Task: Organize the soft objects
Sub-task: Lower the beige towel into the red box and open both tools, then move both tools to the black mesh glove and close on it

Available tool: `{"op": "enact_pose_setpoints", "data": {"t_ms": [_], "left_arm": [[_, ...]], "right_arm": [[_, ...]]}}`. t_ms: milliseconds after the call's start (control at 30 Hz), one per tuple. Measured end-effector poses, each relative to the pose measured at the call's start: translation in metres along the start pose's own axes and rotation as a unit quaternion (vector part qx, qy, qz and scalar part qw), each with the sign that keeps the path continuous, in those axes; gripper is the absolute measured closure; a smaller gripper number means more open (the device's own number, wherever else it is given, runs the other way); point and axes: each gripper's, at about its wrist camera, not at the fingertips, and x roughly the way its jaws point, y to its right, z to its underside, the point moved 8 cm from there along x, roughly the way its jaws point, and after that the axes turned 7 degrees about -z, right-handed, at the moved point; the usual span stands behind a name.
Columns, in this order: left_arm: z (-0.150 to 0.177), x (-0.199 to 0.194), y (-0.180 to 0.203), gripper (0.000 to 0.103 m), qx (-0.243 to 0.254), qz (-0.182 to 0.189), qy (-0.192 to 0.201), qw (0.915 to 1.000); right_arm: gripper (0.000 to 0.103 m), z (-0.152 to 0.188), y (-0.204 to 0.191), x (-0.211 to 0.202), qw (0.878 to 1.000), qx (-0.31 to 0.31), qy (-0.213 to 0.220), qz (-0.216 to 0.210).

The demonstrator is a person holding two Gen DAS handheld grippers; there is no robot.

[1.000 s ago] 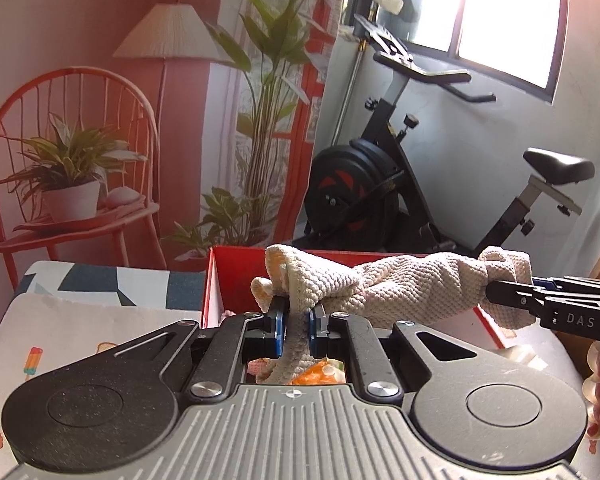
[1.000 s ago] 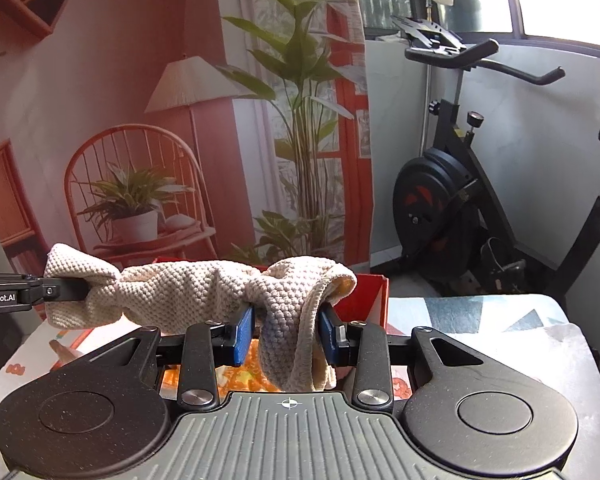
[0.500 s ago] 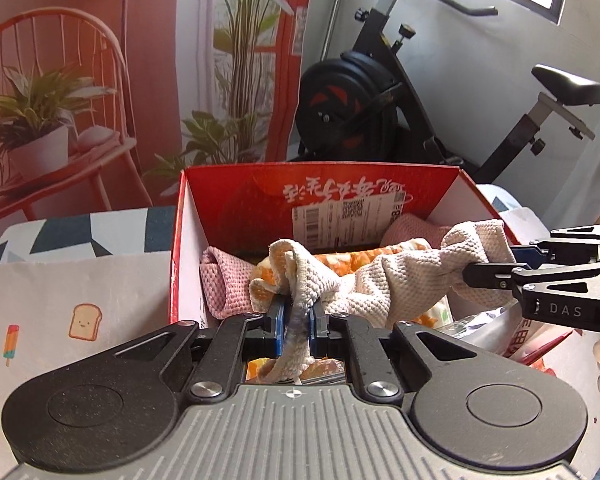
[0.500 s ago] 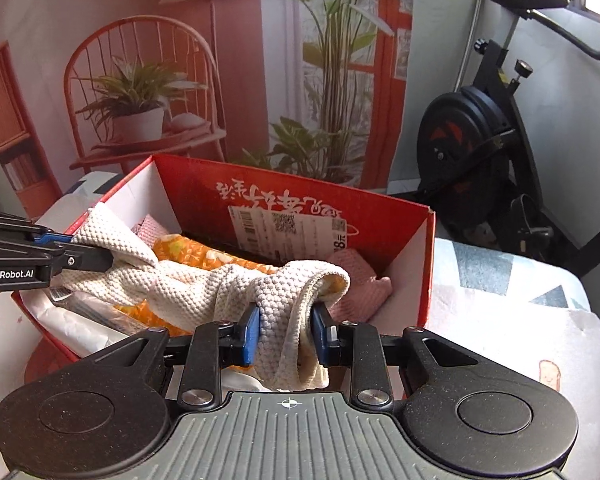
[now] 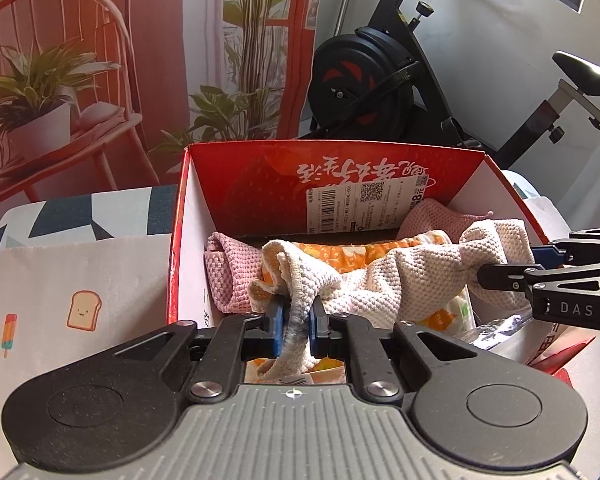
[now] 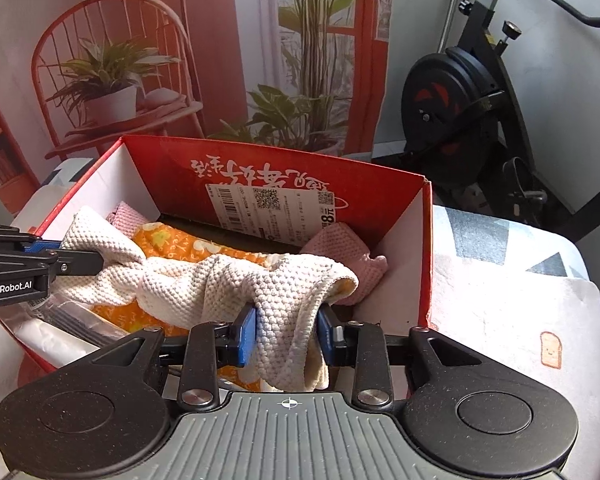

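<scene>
Box (image 5: 380, 184), red cardboard, sits before you holding pink and orange cloths; your cream knit towel (image 5: 400, 276) sags over them. Left gripper (image 5: 296, 324) clamps one end, right gripper (image 6: 286, 334) the other. Limp and light, it needs its ends held. Crinkly packaging, perhaps foil, shows clearer leftward.

A: Where does the left wrist view look from?
B: Low behind its own gripper (image 5: 296, 328), close over the near edge of the red box (image 5: 256, 176), facing the far wall.
A: The right wrist view?
B: Likewise, behind its gripper (image 6: 286, 330), further right. Both share the box, cream towel (image 6: 204, 284) and exercise bike (image 6: 456, 108).
</scene>
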Motion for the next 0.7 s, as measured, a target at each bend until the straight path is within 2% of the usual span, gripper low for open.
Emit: {"op": "enact_pose_setpoints", "data": {"t_ms": [67,133,233,367,433,600,700], "left_arm": [[-0.001,-0.006,0.001,0.072,-0.007,0.008,0.008,0.9999],[-0.003,-0.014,0.001,0.045,-0.011,0.017,0.024,0.9995],[-0.006,-0.029,0.002,0.035,-0.014,0.022,0.048,0.9985],[-0.005,-0.052,0.007,0.024,-0.014,0.019,0.075,0.9969],[-0.002,-0.064,0.009,0.018,-0.012,0.013,0.089,0.9959],[0.014,-0.089,0.010,0.014,-0.027,0.006,0.110,0.9936],[0.028,-0.103,0.010,0.014,-0.029,-0.001,0.123,0.9920]], "right_arm": [[0.064,-0.001,0.003,-0.004,1.000,0.006,0.012,0.006],[0.050,-0.001,0.003,-0.011,1.000,0.007,0.026,0.004],[0.037,-0.003,0.003,-0.027,0.998,0.006,0.056,0.012],[0.029,-0.006,0.000,-0.052,0.995,-0.001,0.099,0.016],[0.021,-0.006,-0.001,-0.066,0.992,-0.007,0.124,0.016],[0.009,0.004,-0.007,-0.097,0.984,-0.024,0.178,0.009],[0.008,0.019,-0.008,-0.113,0.978,-0.023,0.206,0.005]]}}
